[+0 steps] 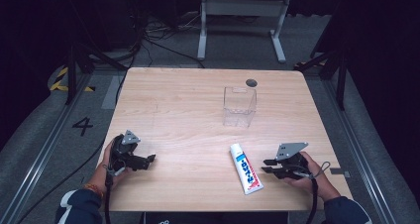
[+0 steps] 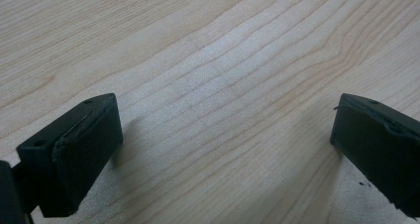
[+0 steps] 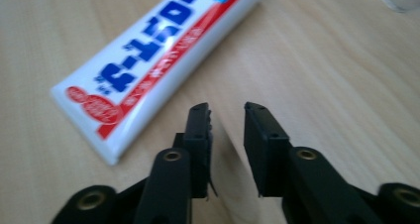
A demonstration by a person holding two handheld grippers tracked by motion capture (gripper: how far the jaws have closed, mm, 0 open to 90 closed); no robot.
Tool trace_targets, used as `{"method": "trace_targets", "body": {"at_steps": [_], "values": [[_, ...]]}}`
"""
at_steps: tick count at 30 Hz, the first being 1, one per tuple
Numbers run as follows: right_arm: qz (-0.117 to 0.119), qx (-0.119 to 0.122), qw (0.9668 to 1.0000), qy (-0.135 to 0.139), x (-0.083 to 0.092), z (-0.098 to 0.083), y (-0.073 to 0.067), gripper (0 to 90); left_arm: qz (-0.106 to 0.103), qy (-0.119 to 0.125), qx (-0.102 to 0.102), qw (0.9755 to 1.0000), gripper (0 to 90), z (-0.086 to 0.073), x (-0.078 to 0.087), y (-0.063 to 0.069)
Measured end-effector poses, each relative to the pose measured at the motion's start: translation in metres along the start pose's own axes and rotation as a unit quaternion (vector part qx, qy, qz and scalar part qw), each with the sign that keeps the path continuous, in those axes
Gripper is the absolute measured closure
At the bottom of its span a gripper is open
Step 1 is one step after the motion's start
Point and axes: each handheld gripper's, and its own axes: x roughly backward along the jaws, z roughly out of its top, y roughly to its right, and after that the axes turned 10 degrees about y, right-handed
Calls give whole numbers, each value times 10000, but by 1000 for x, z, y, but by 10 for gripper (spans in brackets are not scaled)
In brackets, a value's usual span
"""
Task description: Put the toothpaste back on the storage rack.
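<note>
One tube (image 1: 246, 168) lies on the bench (image 1: 188, 115), light, soft, slick; best pinched across its middle. Right tool (image 3: 228, 110) nearly closed, empty; left tool (image 2: 225, 135) wide, empty.

Both grippers black: left gripper (image 1: 148, 160), right gripper (image 1: 267, 165), each with a grey three-cornered top plate, brass-ringed screw holes, trailing black cable. Dark blue sleeves, orange wristband on the left.

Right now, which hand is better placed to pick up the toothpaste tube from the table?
The right. In the high view the right gripper sits just beside the toothpaste tube, and the right gripper view shows the tube just ahead of its jaws, which are nearly closed with nothing between them. The left gripper is far across the table.
</note>
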Motion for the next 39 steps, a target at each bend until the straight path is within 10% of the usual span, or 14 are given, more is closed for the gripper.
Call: {"method": "trace_targets", "body": {"at_steps": [14, 39], "values": [[584, 816, 9907, -921, -21, 24, -22, 900, 8, 0, 1, 10000, 1, 0, 0, 0], [654, 1059, 9905, -582, -48, 46, -47, 900, 5, -1, 2, 10000, 1, 0, 0, 0]]}}
